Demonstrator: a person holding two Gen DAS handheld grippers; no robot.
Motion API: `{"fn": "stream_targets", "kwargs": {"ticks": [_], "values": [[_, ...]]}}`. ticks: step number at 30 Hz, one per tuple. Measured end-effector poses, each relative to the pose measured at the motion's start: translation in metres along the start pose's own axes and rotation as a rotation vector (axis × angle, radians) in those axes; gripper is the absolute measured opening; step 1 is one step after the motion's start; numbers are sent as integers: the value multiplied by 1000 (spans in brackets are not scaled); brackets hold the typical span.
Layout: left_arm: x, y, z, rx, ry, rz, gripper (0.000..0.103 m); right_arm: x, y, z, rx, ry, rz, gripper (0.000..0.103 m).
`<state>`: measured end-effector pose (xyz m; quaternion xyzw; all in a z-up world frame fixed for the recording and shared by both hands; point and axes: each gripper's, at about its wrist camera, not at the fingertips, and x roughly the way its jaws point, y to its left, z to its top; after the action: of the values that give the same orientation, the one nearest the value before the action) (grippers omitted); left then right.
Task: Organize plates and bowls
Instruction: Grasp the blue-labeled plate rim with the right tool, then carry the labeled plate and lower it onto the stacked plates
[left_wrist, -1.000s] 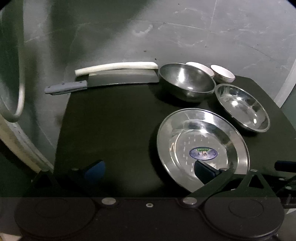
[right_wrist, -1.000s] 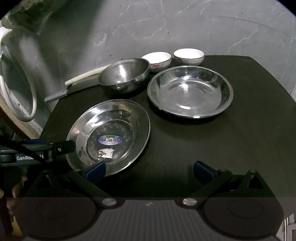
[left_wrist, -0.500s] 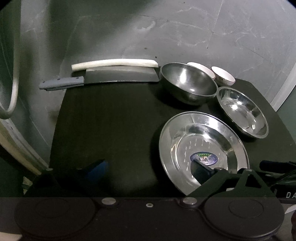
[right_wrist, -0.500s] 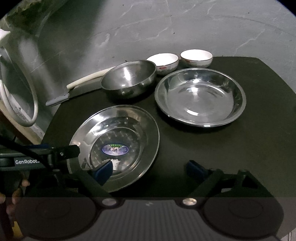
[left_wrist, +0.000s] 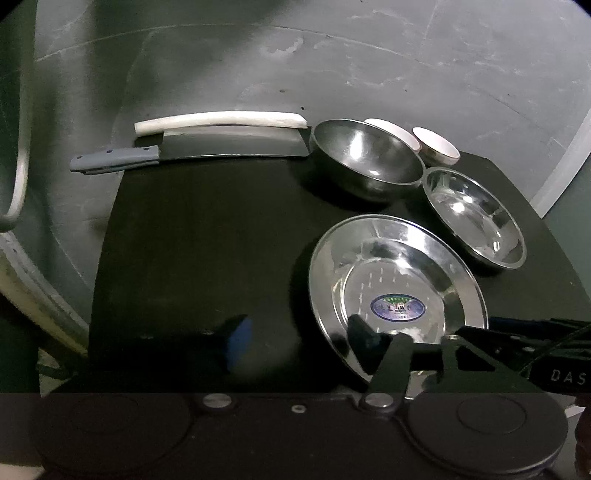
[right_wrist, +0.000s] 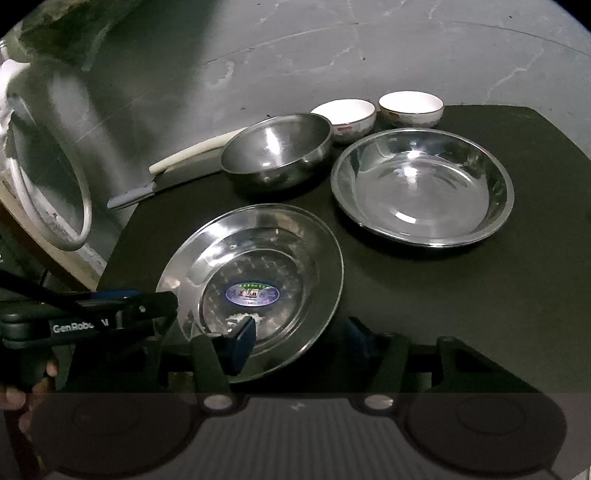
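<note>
My right gripper (right_wrist: 299, 339) nearer: wide open, empty, straddling near rim of labelled plate (right_wrist: 255, 284); left gripper (left_wrist: 299, 339) likewise open, empty.

A black worktop (right_wrist: 461, 295) stood on a grey, cracked and stained concrete floor (right_wrist: 295, 55). Light was dim. A pale curved tube (right_wrist: 83, 206) rose at the left.

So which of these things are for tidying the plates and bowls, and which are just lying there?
For the job:
flat steel plate
deep steel plate
steel bowl
two white bowls
left claw
right claw

Just lying about:
cleaver
white stick
</note>
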<state>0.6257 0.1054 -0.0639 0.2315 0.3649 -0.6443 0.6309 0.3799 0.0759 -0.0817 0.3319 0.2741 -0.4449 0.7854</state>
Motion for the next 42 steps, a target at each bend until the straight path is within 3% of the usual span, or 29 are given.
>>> {"fn": "stream_targets", "kwargs": {"ticks": [9,11,28,42], "values": [[2,-10,1,34,-15,-17,35,-1,-1,-3,-12,-4,-1,31],[2,-12,0,46,-14,-25,24,-2,-2,-4,-18,-5,0,28],[-15,-41,-6,120,-76,-12,24,-27,-15,-6,-71,-59,9,27],[-11,-103,17,154,-123,-55,28,-64,-64,22,-47,-135,-20,29]]}}
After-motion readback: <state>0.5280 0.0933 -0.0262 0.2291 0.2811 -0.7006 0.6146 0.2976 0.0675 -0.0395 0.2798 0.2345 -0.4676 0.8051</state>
